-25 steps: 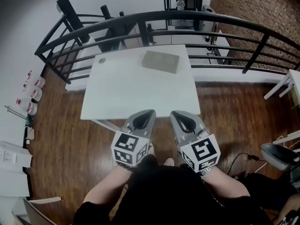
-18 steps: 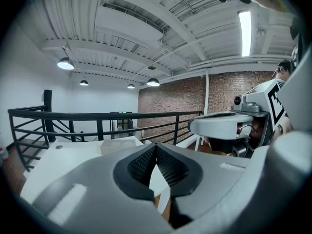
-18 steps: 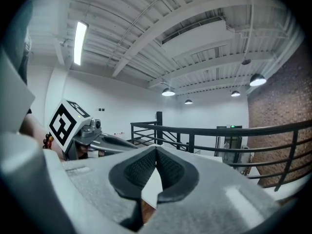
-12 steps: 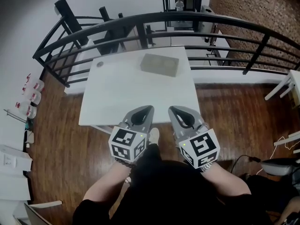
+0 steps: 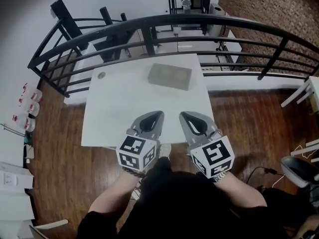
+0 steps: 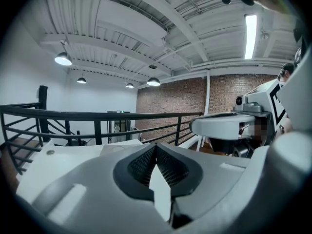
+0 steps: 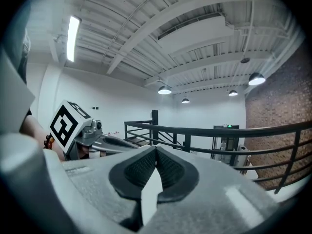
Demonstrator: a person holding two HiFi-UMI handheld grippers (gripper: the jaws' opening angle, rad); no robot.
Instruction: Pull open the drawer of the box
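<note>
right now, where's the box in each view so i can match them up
Head view: the box lies on the far part of the white table, right of centre.
Left gripper view: it is probably the faint, pale low block left of centre, under the railing.
Right gripper view: not in it.
Shared landmark: the black railing.

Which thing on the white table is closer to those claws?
The flat grey box, ahead of the left gripper and right gripper; the small disc lies at the far left corner.
</note>
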